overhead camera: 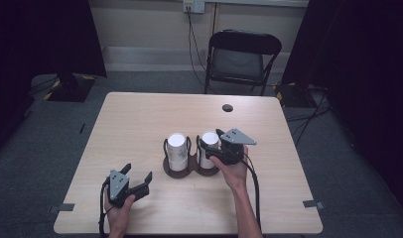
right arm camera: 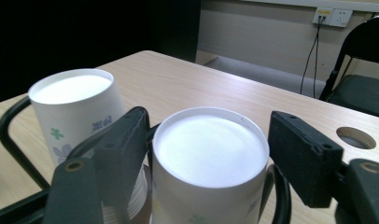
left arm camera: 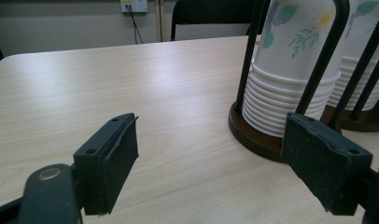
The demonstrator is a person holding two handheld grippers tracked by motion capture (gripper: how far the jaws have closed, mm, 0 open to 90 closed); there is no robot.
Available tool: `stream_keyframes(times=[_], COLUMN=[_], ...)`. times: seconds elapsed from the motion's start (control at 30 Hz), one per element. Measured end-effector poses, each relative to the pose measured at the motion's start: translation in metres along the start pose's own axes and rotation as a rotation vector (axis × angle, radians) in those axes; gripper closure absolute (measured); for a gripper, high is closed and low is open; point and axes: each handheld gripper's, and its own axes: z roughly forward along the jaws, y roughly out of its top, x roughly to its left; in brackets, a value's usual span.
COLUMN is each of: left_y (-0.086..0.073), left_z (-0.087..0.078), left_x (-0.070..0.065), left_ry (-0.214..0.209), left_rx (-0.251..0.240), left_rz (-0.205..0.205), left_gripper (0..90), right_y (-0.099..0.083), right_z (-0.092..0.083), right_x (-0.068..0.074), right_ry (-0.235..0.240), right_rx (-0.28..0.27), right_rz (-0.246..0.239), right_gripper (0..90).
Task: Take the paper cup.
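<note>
Dim room, pale desk: your right hand-held gripper straddles the right paper cup stack, jaws part-open, not clamping; your left hand-held gripper rests wide open, empty.

Table: holder near the middle, with two cup stacks side by side in it, left stack and right stack. Right gripper astride the right stack's top. Left gripper on the near left, well apart from the holder. Hole at far right. Chair behind the table.
</note>
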Motion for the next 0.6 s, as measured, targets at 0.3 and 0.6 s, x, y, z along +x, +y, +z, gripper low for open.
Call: stream_keyframes(times=[0.3, 0.6], left_y=[0.0001, 0.0002], left_z=[0.0, 0.0004], left_x=[0.0005, -0.0016], left_ry=[0.004, 0.006], left_rx=[0.002, 0.002], left_rz=[-0.003, 0.014], left_gripper=[18.5, 18.5], right_y=[-0.0011, -0.0011], right_z=[0.0052, 0.0071], right_x=[0.0022, 0.0021], right_ry=[-0.005, -0.009], right_rx=[0.022, 0.039], right_rz=[-0.018, -0.022], right_gripper=[31.3, 35.5])
